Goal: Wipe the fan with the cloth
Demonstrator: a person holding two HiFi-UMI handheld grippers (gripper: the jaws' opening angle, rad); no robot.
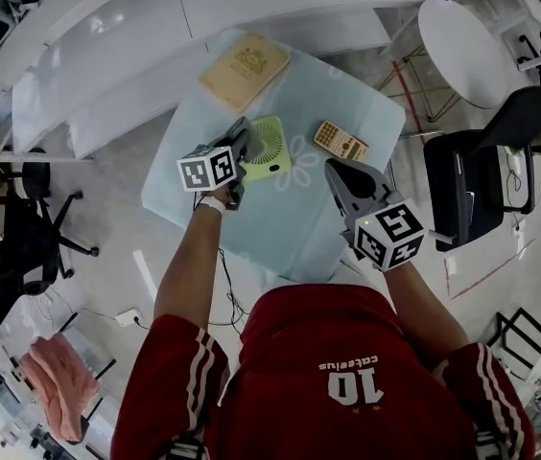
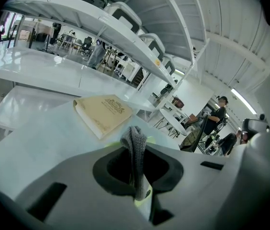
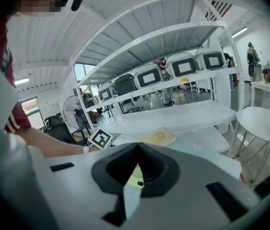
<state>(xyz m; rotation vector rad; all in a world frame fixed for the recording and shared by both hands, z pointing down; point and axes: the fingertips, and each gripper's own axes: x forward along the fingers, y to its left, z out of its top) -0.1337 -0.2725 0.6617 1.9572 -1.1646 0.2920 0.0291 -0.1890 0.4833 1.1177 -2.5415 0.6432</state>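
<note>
Head view: the green fan (image 1: 269,151) lies on the glass worktop (image 1: 280,228). The left claw (image 1: 240,149) is at the fan's 9 o'clock edge, and the right claw (image 1: 345,175) hangs apart at its 4 o'clock.

Left gripper view: the jaws clamp the grey cloth (image 2: 136,152), with a book (image 2: 104,113) at 11 o'clock.

Right gripper view: the jaws are together and empty, and the fan shows behind them.
</note>
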